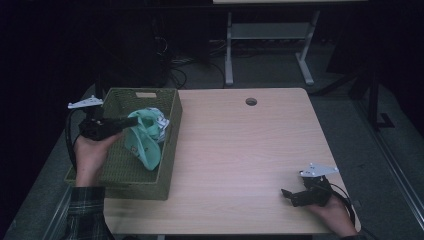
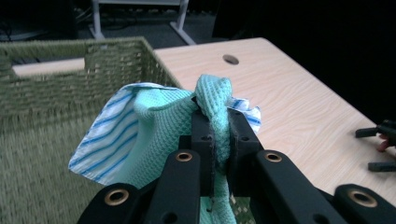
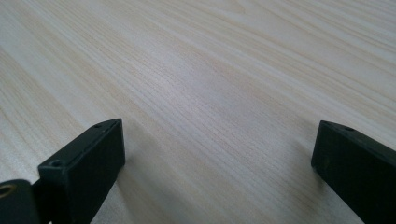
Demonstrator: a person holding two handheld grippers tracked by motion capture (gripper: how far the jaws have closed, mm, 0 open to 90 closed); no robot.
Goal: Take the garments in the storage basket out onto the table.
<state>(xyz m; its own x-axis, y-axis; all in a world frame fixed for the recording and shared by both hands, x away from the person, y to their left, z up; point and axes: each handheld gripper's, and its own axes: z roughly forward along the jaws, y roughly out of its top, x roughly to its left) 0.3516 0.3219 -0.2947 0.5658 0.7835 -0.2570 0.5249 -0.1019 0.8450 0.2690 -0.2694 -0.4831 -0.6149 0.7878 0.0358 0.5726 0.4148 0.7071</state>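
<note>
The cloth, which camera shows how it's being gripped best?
The left gripper view: the cloth is pinched between the left tongs up close. The high view shows it small, hanging over the basket. The right gripper view faces bare table.

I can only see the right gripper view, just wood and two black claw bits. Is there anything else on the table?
Observer: Yes, a green woven basket sits on the table's left side.
Operator: Is something inside it?
Observer: A mint-green cloth with a blue-striped side hangs partly over the basket's inside.
Operator: Who's holding it?
Observer: The left claw is shut on a bunched fold of that cloth.
Operator: And my claw?
Observer: The right claw is open, low over the table's near right corner, with nothing between its jaws.
</note>
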